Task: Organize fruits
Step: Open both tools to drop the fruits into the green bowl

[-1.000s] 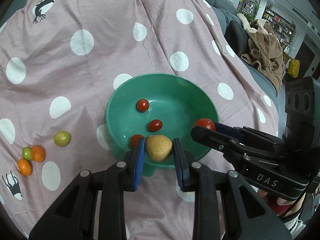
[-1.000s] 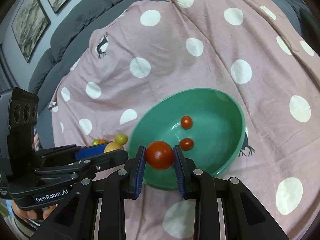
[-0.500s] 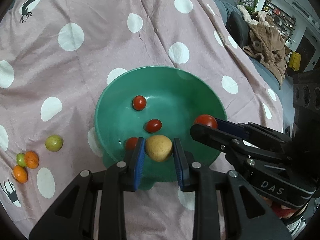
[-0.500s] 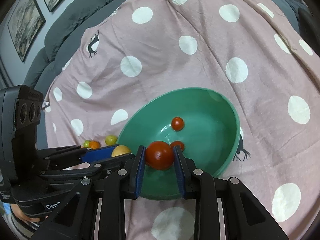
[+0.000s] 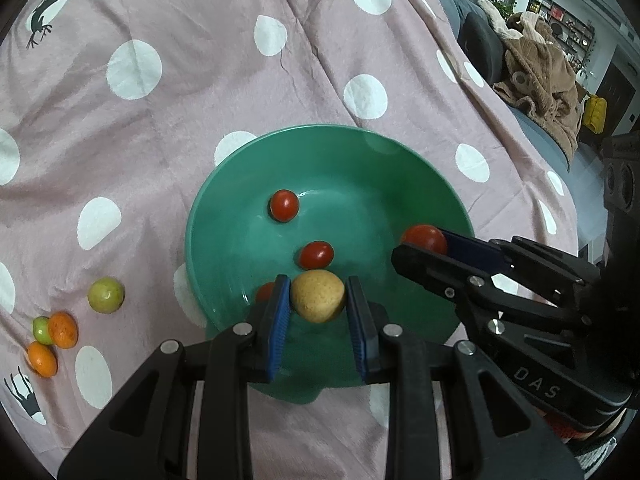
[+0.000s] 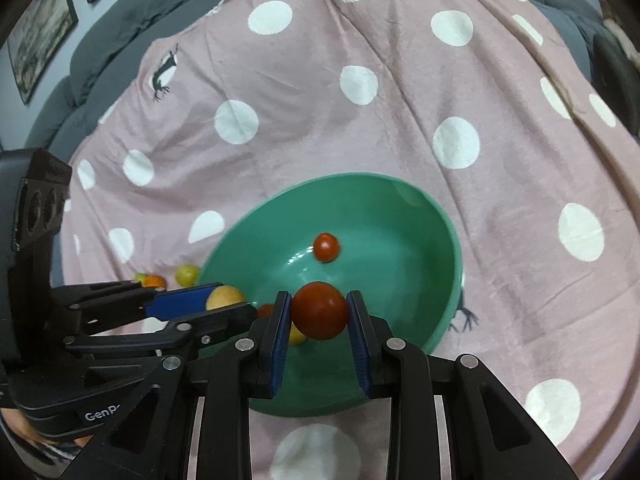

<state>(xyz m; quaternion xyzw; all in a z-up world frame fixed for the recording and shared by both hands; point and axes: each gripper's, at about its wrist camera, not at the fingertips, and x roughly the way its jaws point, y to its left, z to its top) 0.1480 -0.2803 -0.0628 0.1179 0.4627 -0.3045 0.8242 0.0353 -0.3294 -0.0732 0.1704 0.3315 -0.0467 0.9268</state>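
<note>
Our left gripper (image 5: 319, 312) is clenched on a tan fruit (image 5: 318, 296), held over the near inner wall of the bowl (image 5: 224, 200). Our right gripper (image 6: 318, 330) is clamped on a red tomato (image 6: 319, 311), also above the bowl's near side.

On the blanket (image 5: 180, 80) toward its left edge, four loose fruits lie: two oranges (image 5: 63, 329) touching a small green one (image 5: 41, 329), and a yellow-green fruit (image 5: 106, 294) a little apart, nearer the bowl. Inside the bowl we see small tomatoes (image 5: 284, 205), one partly hidden behind the left blue pad.

We judge the step to be dropping both held fruits into the bowl. The next move calls for easing each load lower, then parting the jaws so nothing bounces out over the rim or knocks the other gripper, which sits close by.

The left view shows the loose fruits plainly, plus a brown garment (image 5: 544, 76) beyond the blanket's right edge. The right view hides most of that cluster behind the left gripper, yet it shows a sofa back and framed pictures (image 6: 40, 28) at far left, and a yellowish shape under the tomato that we cannot identify.
</note>
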